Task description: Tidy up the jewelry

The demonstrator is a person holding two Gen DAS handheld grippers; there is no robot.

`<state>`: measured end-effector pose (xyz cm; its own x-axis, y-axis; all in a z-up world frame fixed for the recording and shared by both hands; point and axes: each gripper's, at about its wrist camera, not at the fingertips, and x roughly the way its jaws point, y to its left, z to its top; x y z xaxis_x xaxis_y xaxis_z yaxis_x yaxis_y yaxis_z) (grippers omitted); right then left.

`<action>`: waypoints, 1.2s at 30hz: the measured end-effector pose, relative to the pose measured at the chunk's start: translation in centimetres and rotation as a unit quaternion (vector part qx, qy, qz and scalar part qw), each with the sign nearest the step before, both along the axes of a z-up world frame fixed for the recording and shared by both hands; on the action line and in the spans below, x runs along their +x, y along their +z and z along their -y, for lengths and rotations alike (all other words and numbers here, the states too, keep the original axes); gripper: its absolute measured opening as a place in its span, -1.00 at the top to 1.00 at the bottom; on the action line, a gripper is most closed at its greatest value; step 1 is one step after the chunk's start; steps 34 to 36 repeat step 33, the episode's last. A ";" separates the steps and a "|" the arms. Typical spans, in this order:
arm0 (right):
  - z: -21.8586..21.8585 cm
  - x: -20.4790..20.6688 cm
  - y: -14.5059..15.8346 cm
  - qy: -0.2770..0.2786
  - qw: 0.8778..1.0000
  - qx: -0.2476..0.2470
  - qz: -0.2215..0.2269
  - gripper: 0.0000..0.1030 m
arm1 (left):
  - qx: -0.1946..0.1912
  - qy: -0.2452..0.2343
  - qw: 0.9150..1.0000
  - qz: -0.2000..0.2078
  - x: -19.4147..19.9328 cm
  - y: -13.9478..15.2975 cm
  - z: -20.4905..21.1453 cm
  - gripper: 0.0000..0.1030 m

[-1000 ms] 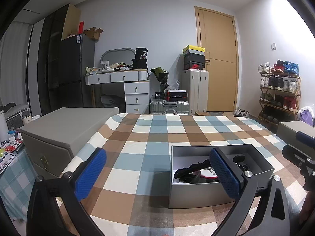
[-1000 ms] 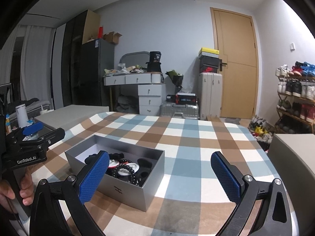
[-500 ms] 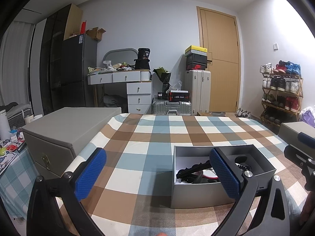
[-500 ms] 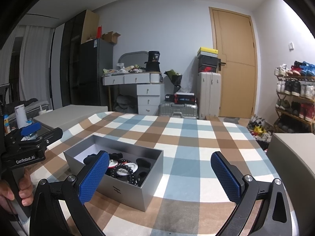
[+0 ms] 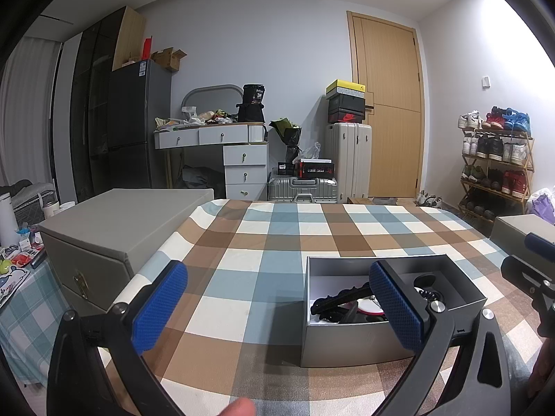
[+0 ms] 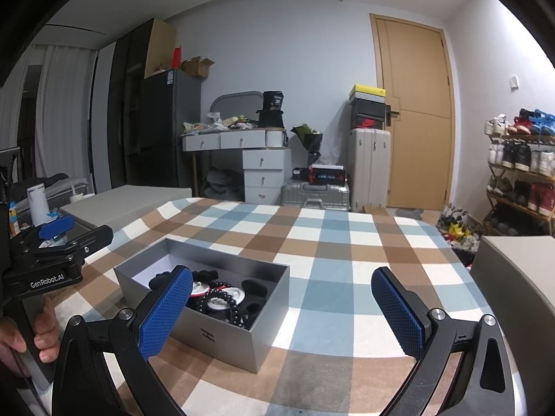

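You hold both grippers low over the checked cloth (image 6: 333,242), one to each side of the grey box (image 6: 222,332), so each camera looks across the table at it. Your left gripper (image 5: 277,306) has its blue pads spread wide with nothing between them; the box sits just beyond its right pad, which hides part of the contents in that view. Your right gripper (image 6: 282,310) is spread just as wide and also holds nothing, with the box close by its left pad. The box stands open on the cloth, no lid on it, and the jewelry is inside: a string of dark beads (image 6: 225,298) lies draped over a round red and white piece (image 6: 222,296), with black shapes around them that are too jumbled to name. From the left wrist you see a black piece (image 5: 341,298) lying slantwise across the same heap. Nothing of the jewelry shows on the cloth outside the box. That fits two readings: the pieces may be piled in there waiting to be sorted out, or they may have been gathered there as the tidy end state; the pictures do not settle it. The wide spread on both tools suits either, since open pads can go in for a piece or draw away from one. Your hand (image 6: 20,339) grips the left handle at the edge of the right view.
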<state>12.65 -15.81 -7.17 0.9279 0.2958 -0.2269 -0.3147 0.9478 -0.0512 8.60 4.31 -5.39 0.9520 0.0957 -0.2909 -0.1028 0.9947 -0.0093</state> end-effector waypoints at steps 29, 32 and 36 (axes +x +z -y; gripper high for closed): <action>0.1 0.0 -0.1 -0.003 1.000 0.000 -0.001 -1.00 | 0.000 0.003 1.000 -0.001 0.0 -0.1 -0.1 -0.98; 0.1 0.1 -0.2 -0.003 1.000 0.000 -0.001 -1.00 | 0.000 0.010 1.000 -0.001 -0.1 -0.1 -0.3 -0.98; 0.1 0.1 -0.2 -0.003 1.000 0.000 -0.001 -1.00 | -0.001 0.010 1.000 -0.001 -0.2 -0.1 -0.3 -0.98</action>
